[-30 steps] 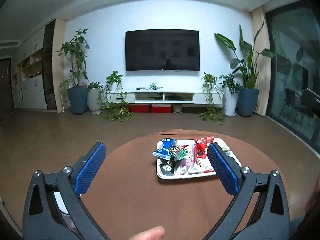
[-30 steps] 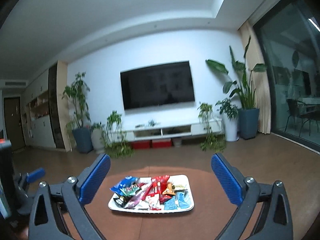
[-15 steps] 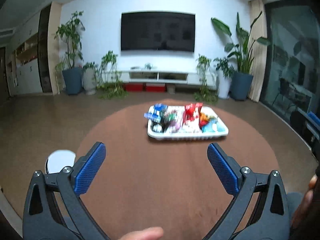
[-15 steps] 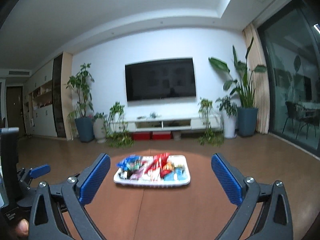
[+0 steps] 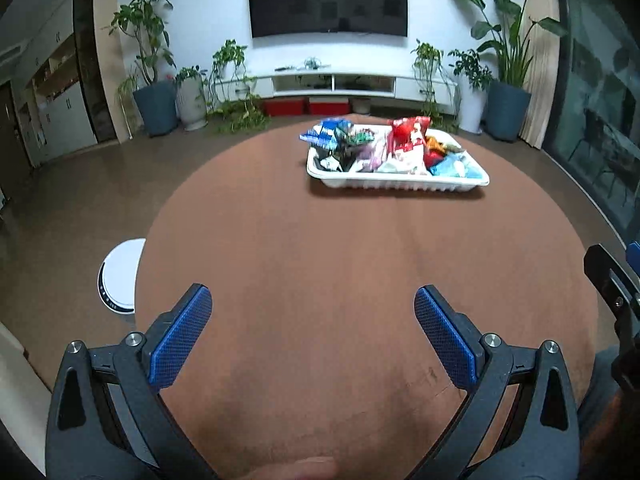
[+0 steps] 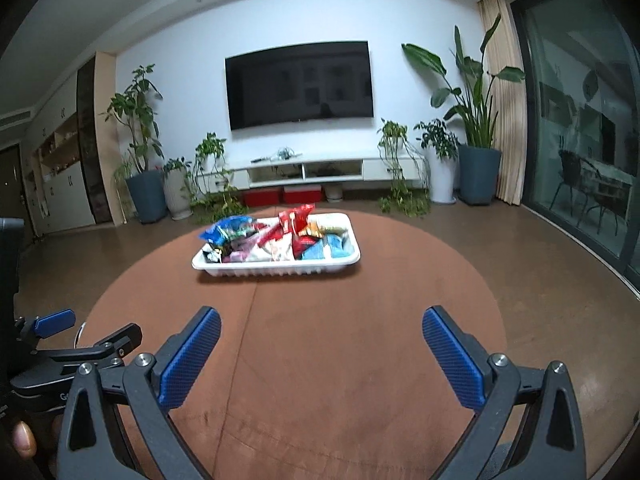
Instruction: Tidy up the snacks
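Left wrist view: left tongs [image 5: 312,312] and right tongs [image 6: 320,334] both spread wide and empty above the round brown surface [image 5: 340,264], with the white snack tray [image 5: 394,184] toward its far edge.

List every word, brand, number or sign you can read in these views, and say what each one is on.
None can be read in full.
"G": a lone pale letter on the left gripper's black body; the rest is hidden.
Snack packets in the white tray: printing shows, but it is too blurred and small to read.
TV: the screen is dark and shows no text.
Round white device on the floor beside the table: dark marks on its rim, too small to read.
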Tool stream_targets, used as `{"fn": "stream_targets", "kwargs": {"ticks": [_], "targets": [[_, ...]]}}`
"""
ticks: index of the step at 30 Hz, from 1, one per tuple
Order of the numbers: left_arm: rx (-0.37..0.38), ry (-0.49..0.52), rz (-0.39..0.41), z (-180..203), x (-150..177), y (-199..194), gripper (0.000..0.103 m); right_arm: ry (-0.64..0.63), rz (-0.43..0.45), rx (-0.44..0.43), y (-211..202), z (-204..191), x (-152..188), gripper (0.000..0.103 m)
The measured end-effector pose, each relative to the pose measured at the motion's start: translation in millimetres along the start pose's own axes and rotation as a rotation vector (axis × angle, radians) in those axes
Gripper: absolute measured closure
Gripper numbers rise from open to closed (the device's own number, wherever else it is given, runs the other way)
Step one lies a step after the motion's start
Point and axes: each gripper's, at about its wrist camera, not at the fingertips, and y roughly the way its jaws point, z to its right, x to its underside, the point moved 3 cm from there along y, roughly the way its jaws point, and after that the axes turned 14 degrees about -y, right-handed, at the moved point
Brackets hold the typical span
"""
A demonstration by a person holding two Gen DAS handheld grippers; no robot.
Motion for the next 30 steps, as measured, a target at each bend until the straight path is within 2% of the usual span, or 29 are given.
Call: {"fn": "stream_targets", "kwargs": {"ticks": [11, 30], "targets": [[-0.002, -0.009, -0.043, -4.1, 1.3, 19.3, 0.0, -0.014, -0.077, -0.052, 17.7, -7.7, 14.3, 0.0], [0.016, -0.003, -0.049, -3.9, 2.8, 16.3, 0.0, -0.025, -0.137, -0.076, 22.4, -17.7, 19.7, 0.0]]}}
